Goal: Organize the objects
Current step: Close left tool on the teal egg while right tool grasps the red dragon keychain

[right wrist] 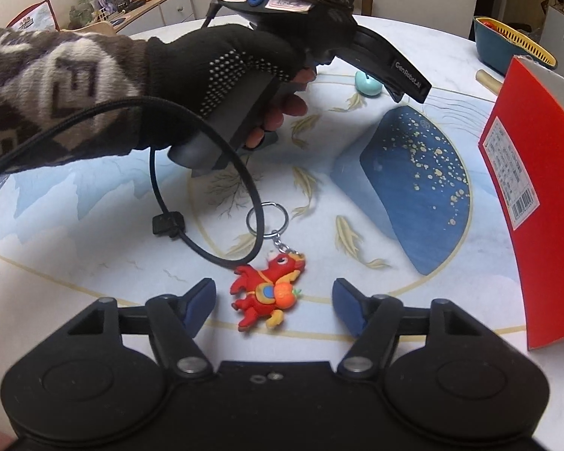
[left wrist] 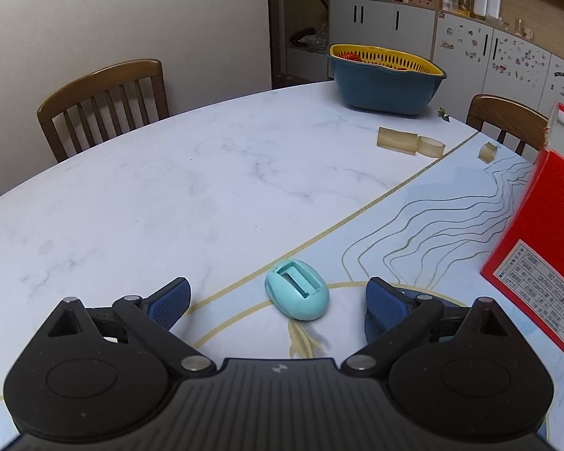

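A teal egg-shaped holder (left wrist: 297,295) lies on the table between the open fingers of my left gripper (left wrist: 278,300), touching neither pad. It also shows far off in the right wrist view (right wrist: 367,84). A red dragon keychain (right wrist: 269,293) with a metal ring (right wrist: 267,220) lies between the open fingers of my right gripper (right wrist: 274,306), apart from both. A red box (left wrist: 541,248) stands at the right; it also shows in the right wrist view (right wrist: 537,195). The gloved hand holding the left gripper's body (right wrist: 312,37) fills the upper left there.
A blue basket with a yellow insert (left wrist: 385,79) stands at the table's far side. Translucent tape rolls (left wrist: 410,142) lie near it. Wooden chairs (left wrist: 105,105) stand behind the table. A black cable (right wrist: 206,225) loops over the table by the keychain.
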The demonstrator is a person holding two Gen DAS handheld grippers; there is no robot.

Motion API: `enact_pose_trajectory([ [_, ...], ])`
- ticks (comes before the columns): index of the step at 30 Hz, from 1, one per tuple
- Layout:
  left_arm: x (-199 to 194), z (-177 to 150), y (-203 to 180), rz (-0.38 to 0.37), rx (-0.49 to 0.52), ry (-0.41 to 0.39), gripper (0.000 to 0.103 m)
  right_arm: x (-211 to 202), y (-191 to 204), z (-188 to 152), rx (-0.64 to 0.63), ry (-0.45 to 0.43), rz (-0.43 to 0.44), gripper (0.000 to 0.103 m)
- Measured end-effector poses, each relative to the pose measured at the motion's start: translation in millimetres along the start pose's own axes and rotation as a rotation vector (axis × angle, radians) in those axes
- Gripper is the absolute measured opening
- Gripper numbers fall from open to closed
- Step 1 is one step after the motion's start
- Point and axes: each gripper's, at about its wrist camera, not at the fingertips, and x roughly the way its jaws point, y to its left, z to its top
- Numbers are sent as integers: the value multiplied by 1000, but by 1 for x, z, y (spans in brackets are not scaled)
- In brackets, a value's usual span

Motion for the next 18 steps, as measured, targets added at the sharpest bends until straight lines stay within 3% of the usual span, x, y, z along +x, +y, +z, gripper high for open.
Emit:
enact_pose_trajectory([
  [5,5,0,-1,-10,2,15,80,-1,-2,1,2,-9,-3,55],
  [8,5,0,-2,-12,4,7,76,-1,0,0,-8,-10,-3,53],
  [14,5,2,-6,-34,9,-1,52,-1,3,0,-38,-10,-10,40],
  [18,4,3,-7,-40,14,-3,35,-2,0,-1,-21,-15,-11,37],
])
